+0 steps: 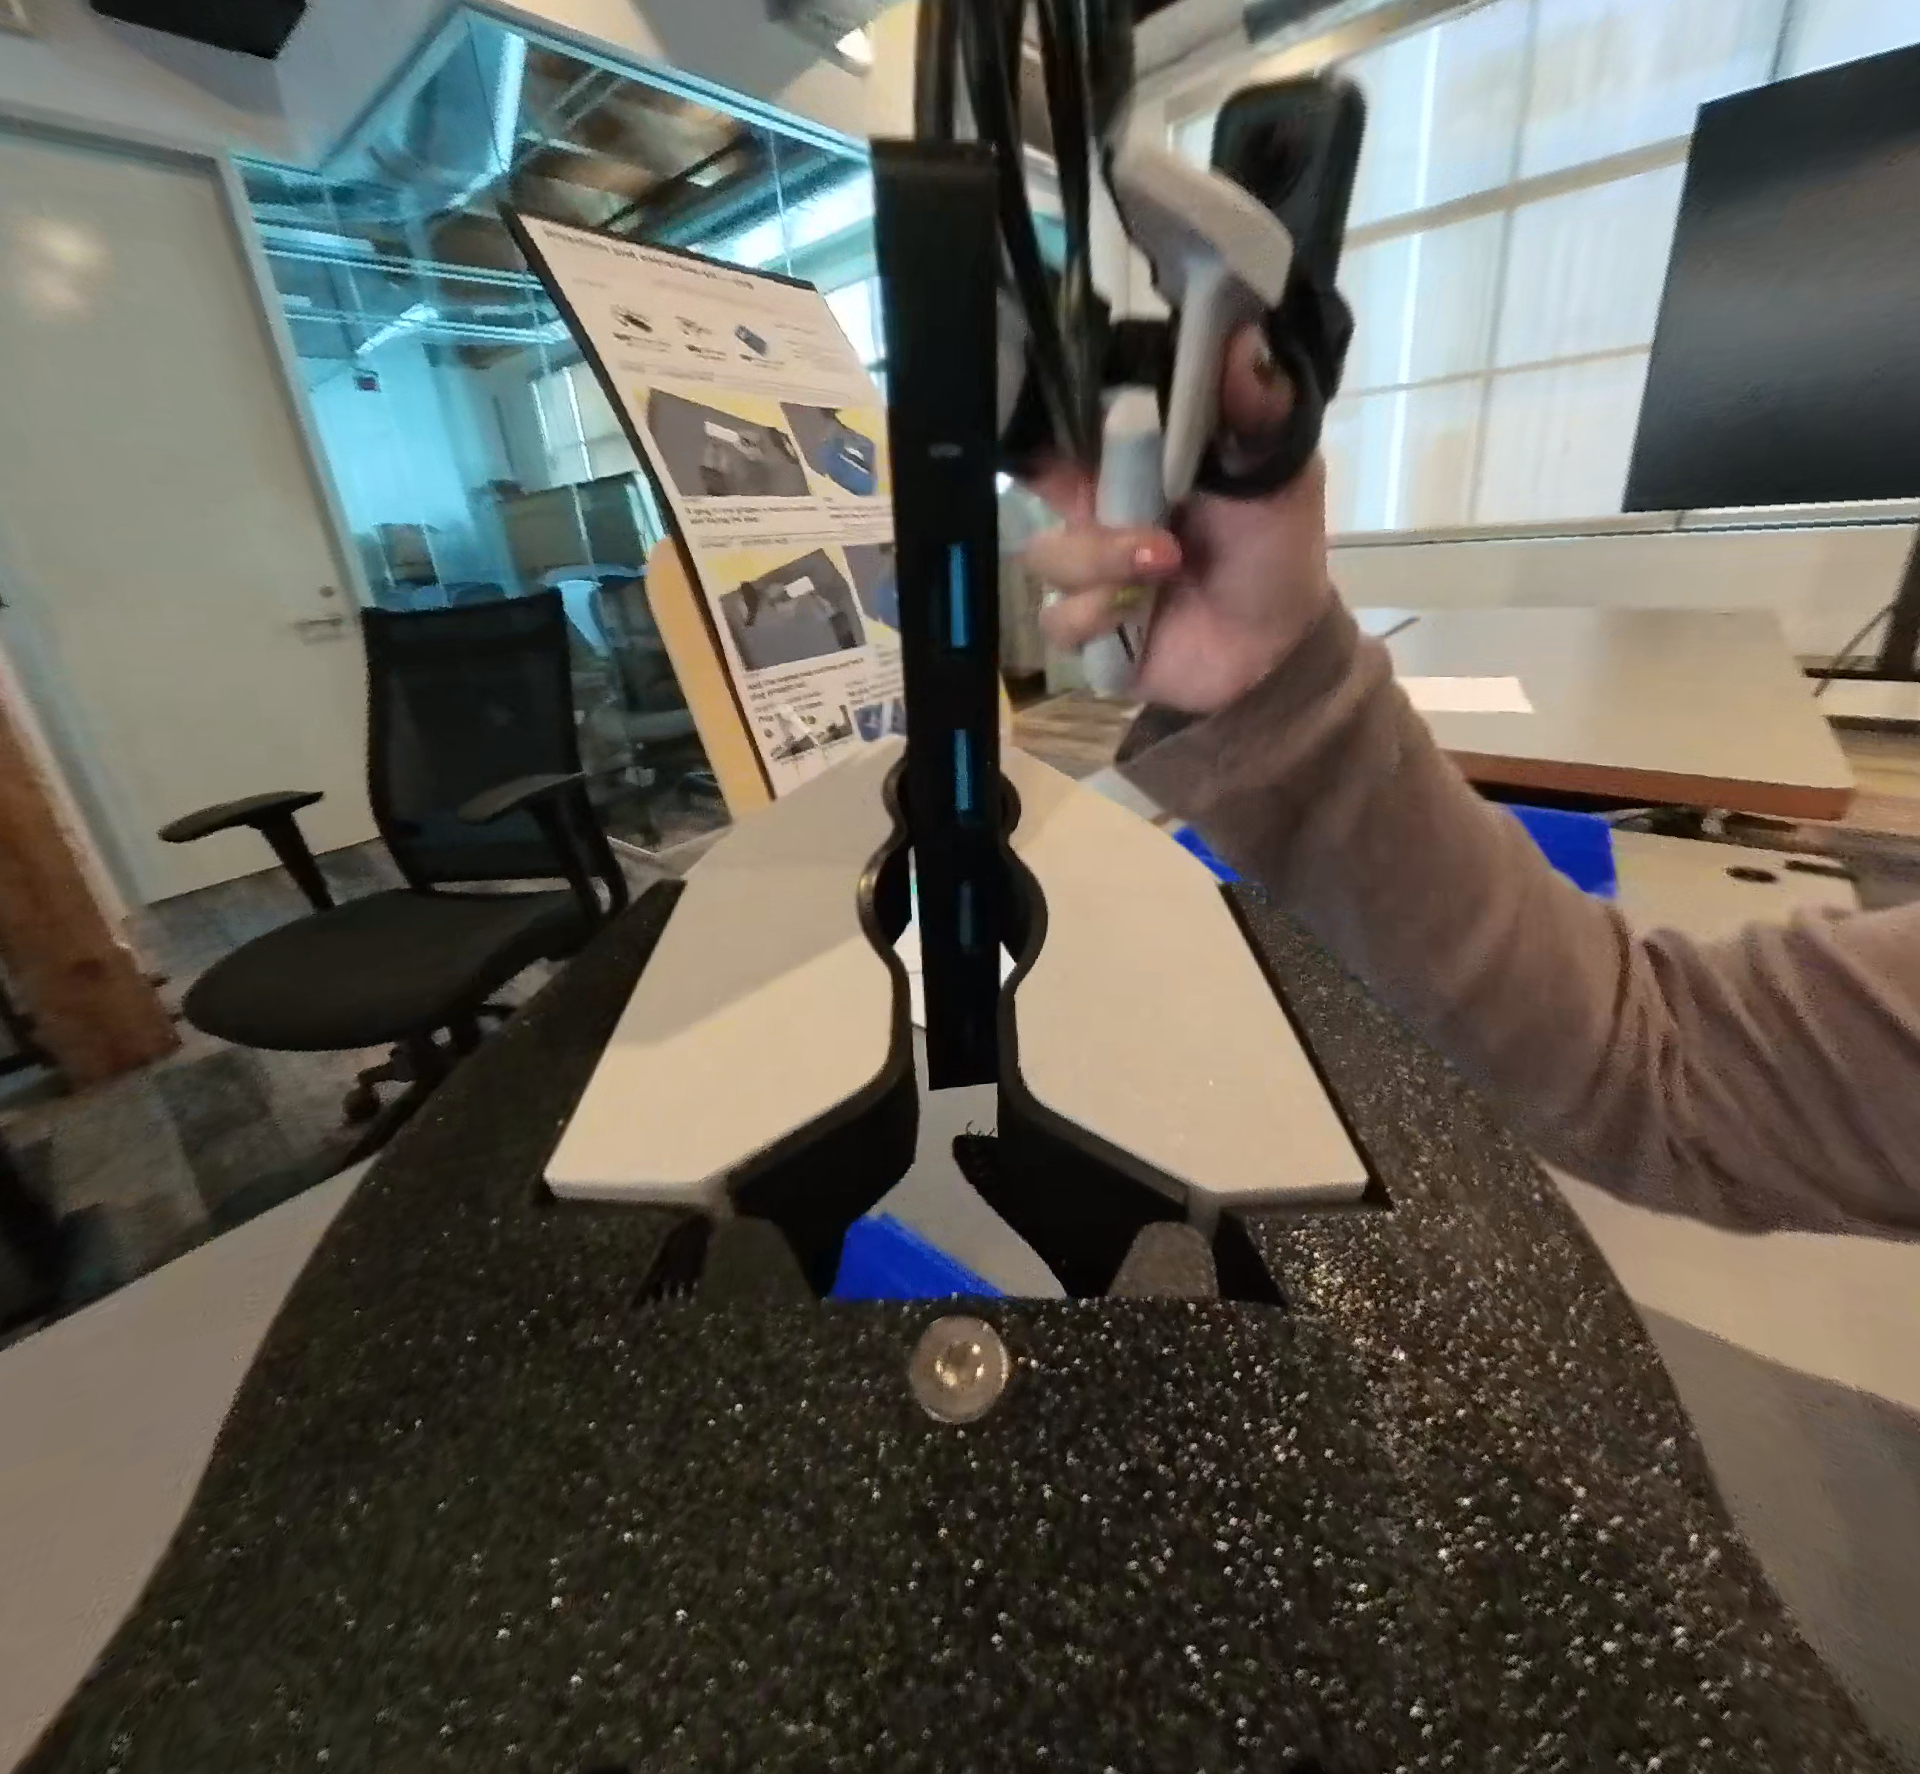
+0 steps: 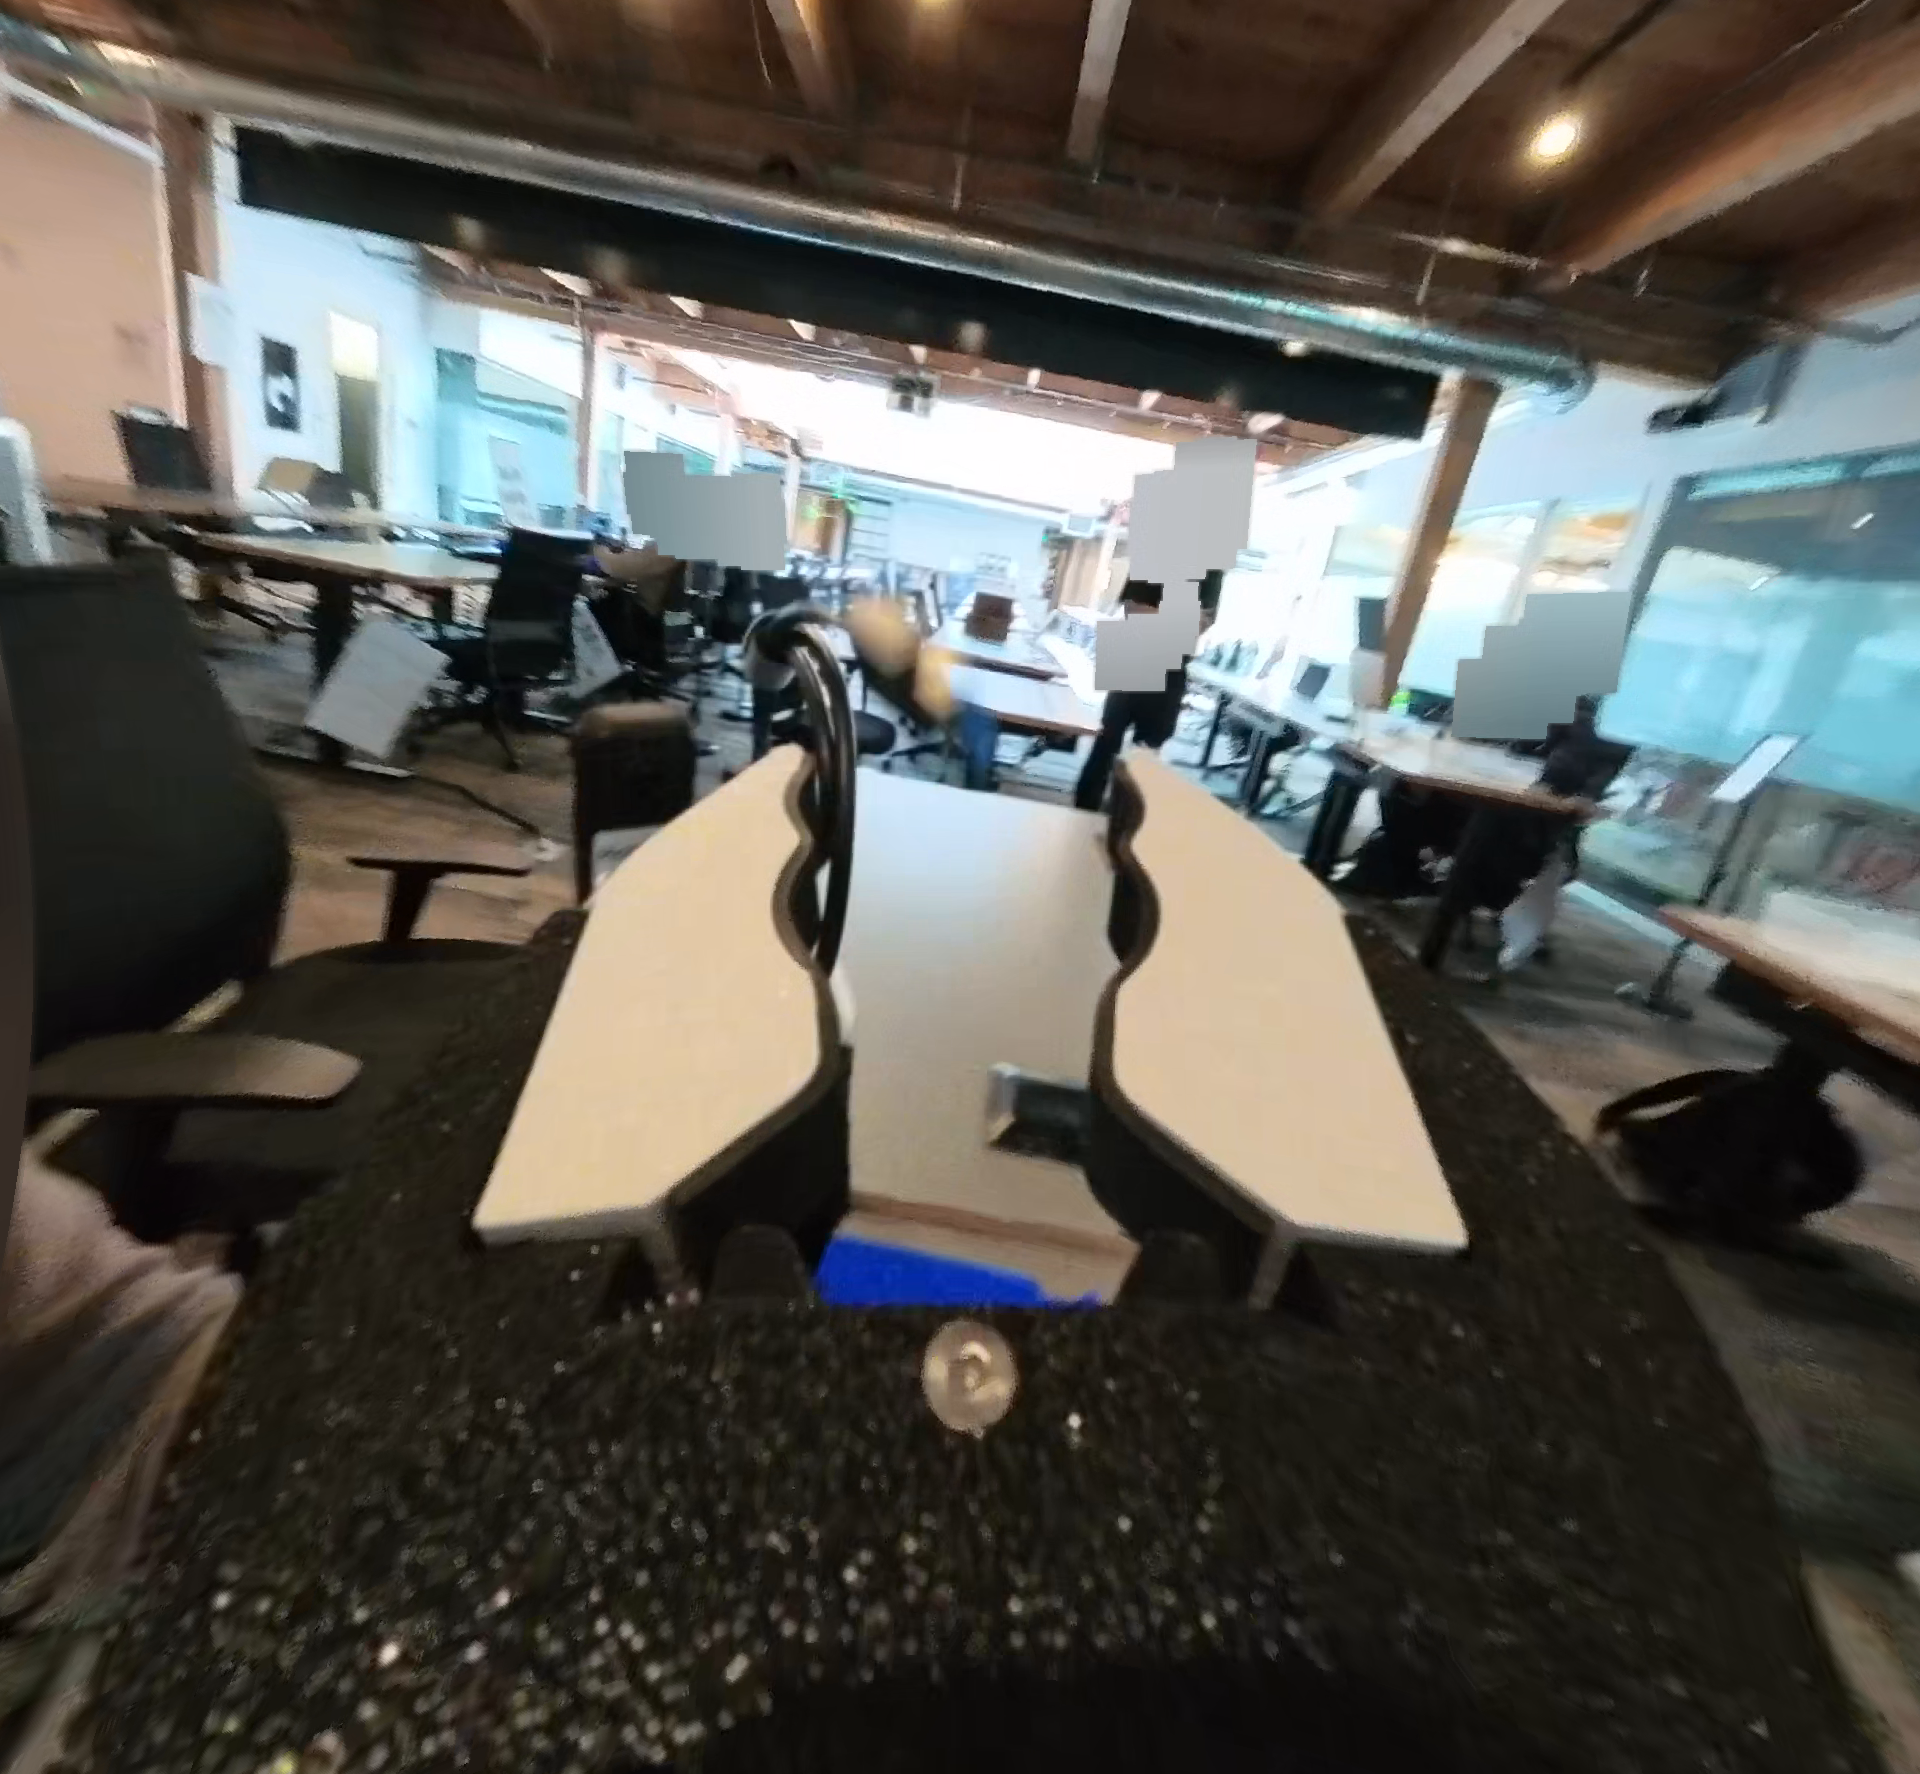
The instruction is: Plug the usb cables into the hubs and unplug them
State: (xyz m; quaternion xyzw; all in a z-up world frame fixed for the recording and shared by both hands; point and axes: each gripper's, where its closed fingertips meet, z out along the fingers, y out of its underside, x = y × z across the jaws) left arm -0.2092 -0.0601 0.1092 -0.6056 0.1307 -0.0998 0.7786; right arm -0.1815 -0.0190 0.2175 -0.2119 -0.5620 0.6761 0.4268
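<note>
Open-plan office behind, left tongs (image 1: 956, 831) clamping upright black hub (image 1: 943, 498), right tongs (image 2: 961, 851) spread, cables (image 2: 826, 789) against left finger.

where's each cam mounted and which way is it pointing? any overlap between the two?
Left wrist view: on the left gripper, facing forward along its fingers, which clamp an upright black hub; beyond it the person's right hand holds the other gripper.
Right wrist view: on the right gripper, aimed across the office under a wood ceiling; jaws apart, black cables by its left finger.
Shared: black cables and something blue below the fingers.
</note>
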